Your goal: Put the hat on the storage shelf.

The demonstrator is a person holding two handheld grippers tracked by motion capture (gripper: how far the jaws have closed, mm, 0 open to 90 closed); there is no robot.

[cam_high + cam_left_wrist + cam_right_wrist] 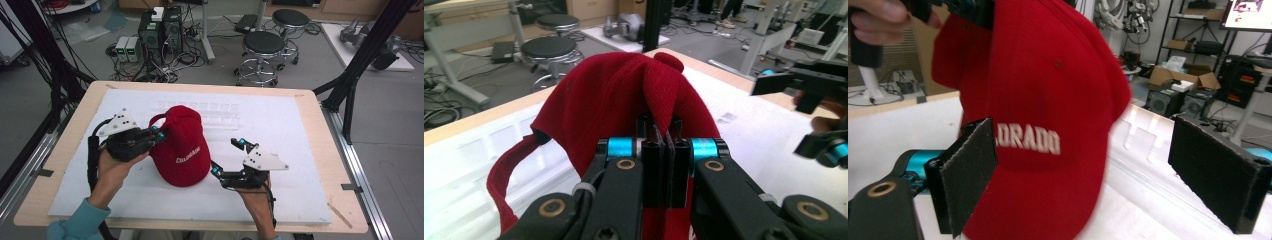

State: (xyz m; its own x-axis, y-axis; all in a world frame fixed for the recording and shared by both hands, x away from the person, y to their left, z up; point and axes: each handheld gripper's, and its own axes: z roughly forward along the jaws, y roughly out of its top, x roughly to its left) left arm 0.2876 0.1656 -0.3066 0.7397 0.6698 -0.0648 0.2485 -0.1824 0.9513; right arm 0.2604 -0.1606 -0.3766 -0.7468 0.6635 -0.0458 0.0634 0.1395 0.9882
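Observation:
A red cap (182, 145) with white lettering hangs just above the white sheet (285, 135), brim toward me. My left gripper (159, 133) is shut on a fold of the cap's crown at its left side. In the left gripper view the jaws (664, 135) pinch the red fabric (614, 95). My right gripper (228, 156) stands open just right of the brim, not touching it. The right gripper view has the cap (1048, 75) hanging in front of and between the wide-apart pads (973, 175), with free space around it.
A clear plastic tray (220, 112) lies on the white sheet behind the cap. The wooden table edge (320, 110) frames the sheet. Past the table stand black stools (263, 45) and computer towers (160, 30); black frame struts (350, 85) rise at right.

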